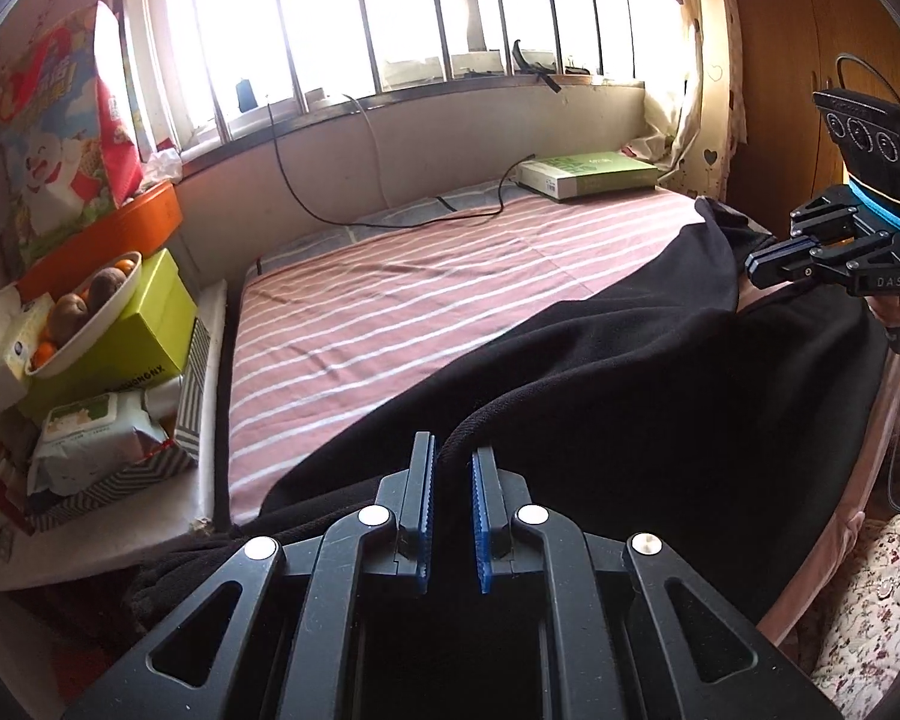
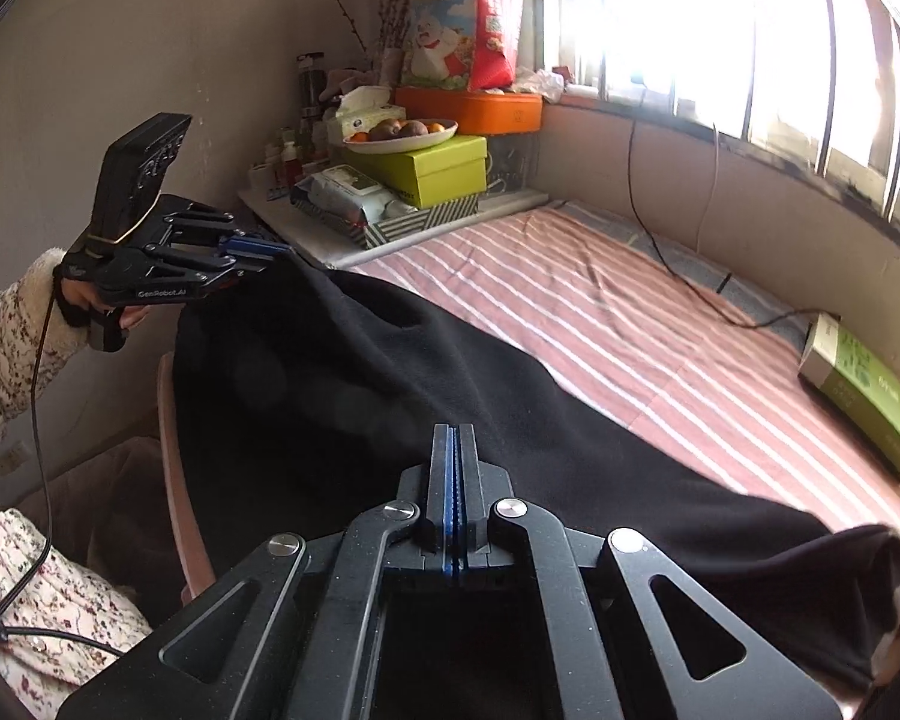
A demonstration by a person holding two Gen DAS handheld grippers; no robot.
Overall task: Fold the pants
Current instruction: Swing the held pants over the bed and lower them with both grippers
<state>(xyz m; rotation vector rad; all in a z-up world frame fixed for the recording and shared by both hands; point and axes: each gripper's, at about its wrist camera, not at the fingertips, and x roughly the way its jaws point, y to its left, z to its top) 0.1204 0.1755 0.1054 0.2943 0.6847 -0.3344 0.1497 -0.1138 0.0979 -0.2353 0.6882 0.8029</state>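
Plainly, one pair of black pants [image 1: 600, 372] lies stretched along the bed's near edge, between two grippers. The left gripper [image 1: 453, 501] has its blue pads slightly parted around a fold of the cloth. The right gripper [image 2: 455, 480] has its pads pressed together; whether they pinch fabric, I cannot tell. Beyond both sets of fingers the striped sheet [image 1: 390, 306] runs bare to one green box [image 1: 588, 174].

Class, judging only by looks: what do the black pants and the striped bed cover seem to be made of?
Black pants: likely fleece or a soft knit; matte, slightly fuzzy surface, draping in soft rounded folds, ribbed edge by the left claw.
Striped bed cover: probably woven cotton; flat, thin, with fine creases and no sheen.
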